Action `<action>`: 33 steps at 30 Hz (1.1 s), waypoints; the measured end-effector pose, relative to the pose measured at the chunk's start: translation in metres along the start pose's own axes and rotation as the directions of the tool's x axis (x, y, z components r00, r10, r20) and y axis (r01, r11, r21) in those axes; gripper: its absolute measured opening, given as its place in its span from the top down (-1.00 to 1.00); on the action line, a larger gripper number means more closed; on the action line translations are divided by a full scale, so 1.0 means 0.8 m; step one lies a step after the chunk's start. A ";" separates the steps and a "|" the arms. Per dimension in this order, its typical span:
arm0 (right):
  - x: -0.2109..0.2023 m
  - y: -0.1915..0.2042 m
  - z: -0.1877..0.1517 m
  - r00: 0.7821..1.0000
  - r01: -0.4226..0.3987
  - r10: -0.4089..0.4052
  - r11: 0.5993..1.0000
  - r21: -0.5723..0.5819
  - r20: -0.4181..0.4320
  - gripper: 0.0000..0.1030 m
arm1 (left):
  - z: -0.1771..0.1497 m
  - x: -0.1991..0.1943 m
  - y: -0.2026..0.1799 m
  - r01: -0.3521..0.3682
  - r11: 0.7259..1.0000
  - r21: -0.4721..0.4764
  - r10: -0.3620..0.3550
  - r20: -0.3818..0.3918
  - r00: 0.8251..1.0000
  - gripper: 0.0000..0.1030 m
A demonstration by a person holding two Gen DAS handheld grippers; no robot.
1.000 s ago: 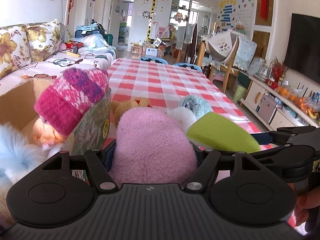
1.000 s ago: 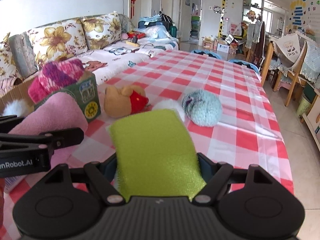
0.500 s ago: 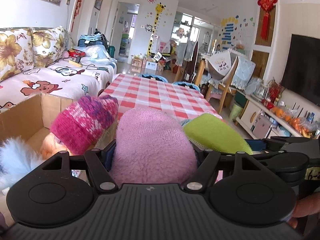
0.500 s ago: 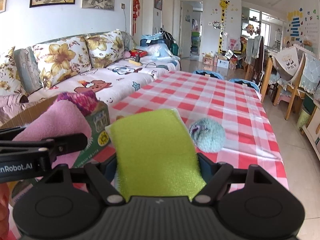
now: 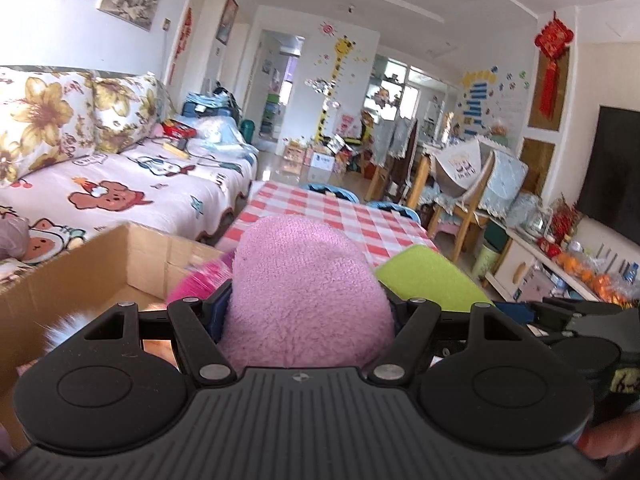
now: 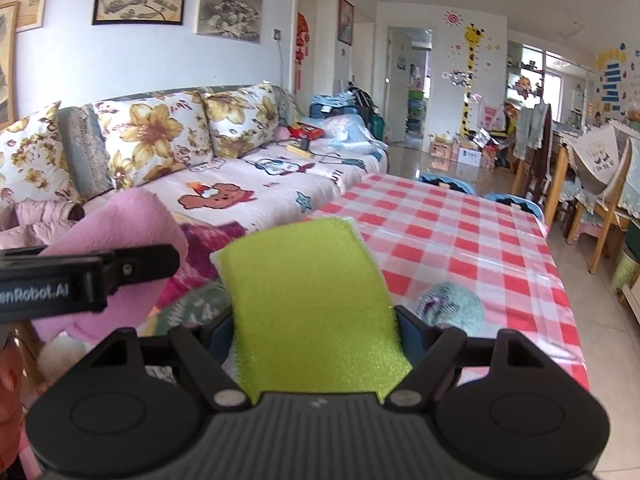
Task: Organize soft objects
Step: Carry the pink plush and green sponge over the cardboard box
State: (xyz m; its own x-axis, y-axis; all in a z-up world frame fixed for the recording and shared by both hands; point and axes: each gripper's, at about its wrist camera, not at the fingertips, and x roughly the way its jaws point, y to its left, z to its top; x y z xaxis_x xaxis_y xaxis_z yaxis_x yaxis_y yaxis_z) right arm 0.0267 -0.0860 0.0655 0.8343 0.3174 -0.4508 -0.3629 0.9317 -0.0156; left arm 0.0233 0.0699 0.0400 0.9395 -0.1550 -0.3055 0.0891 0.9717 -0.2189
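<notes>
My left gripper (image 5: 308, 312) is shut on a fluffy pink plush (image 5: 304, 288) that fills the space between its fingers and hides their tips. My right gripper (image 6: 316, 328) is shut on a lime-green sponge (image 6: 304, 280) with a white backing. Both are held up above the near end of the checked table (image 6: 460, 240). In the right wrist view the pink plush (image 6: 132, 224) and the left gripper's finger (image 6: 100, 272) show at the left. In the left wrist view the green sponge (image 5: 428, 280) pokes out at the right. An open cardboard box (image 5: 100, 268) lies lower left.
A teal fuzzy ball (image 6: 452, 304) rests on the table. A magenta knitted hat (image 5: 200, 280) and white fluff (image 5: 68, 324) peek from the box. A floral sofa (image 6: 160, 140) runs along the left. Wooden chairs (image 5: 460, 200) stand at the right.
Both grippers rose with their loads. The yellow bear toy, the hat doll and most of the near table slid out of sight below the held items.
</notes>
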 end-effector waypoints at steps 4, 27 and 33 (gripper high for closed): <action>0.003 0.019 0.007 1.000 -0.028 0.029 0.999 -0.026 0.013 -0.53 | 0.002 -0.006 0.010 -0.036 0.999 -0.023 0.037 0.022 0.999 -0.68; 0.051 0.162 0.017 0.954 -0.300 0.295 0.948 -0.104 -0.060 -0.54 | 0.026 -0.018 0.069 -0.284 0.944 -0.171 0.297 0.059 0.953 -0.68; 0.061 0.184 0.009 0.942 -0.332 0.324 0.939 -0.095 -0.090 -0.54 | 0.023 -0.019 0.068 -0.308 0.937 -0.168 0.320 0.051 0.946 -0.68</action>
State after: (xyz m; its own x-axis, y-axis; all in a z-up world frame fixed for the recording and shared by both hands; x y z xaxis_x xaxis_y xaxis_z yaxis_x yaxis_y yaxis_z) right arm 0.0169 0.0682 0.0475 0.6306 0.5848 -0.5103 -0.6568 0.7523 0.0506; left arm 0.0198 0.1285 0.0502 0.9342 0.1732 -0.3120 -0.2611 0.9277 -0.2667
